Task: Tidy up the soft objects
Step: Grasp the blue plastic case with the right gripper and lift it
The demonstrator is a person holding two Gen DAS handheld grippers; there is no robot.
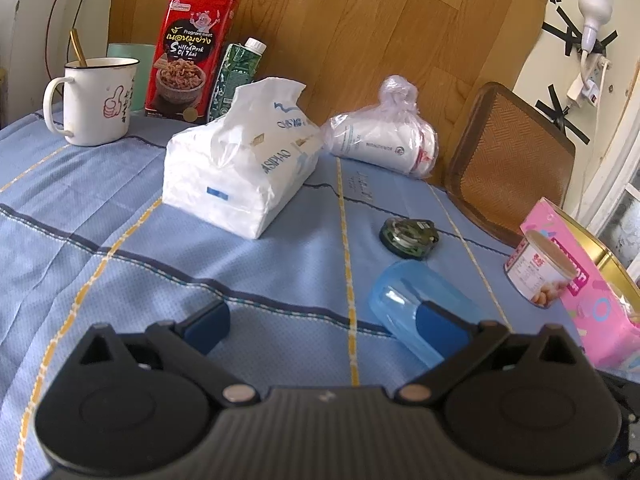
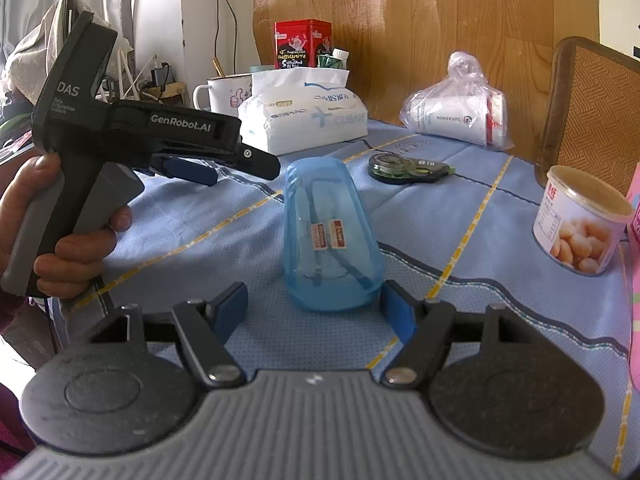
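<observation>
Both your grippers hang spread wide and empty: the left gripper (image 1: pixel 326 322) low over the cloth (image 1: pixel 100 208), the right gripper (image 2: pixel 316 304) just short of the blue case (image 2: pixel 329 236). Nothing looks sorted yet, I'd say. The tissue pack (image 1: pixel 240 160) sits mid-table, the bagged roll (image 1: pixel 384 136) lies beside it by the back panel, and both soft items wait untouched.

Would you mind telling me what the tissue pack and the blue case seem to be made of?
Tissue pack: thin, soft plastic film, slightly glossy; it crinkles and stands torn open on top. Blue case: likely rigid translucent plastic, smooth; its contents show through.
</observation>
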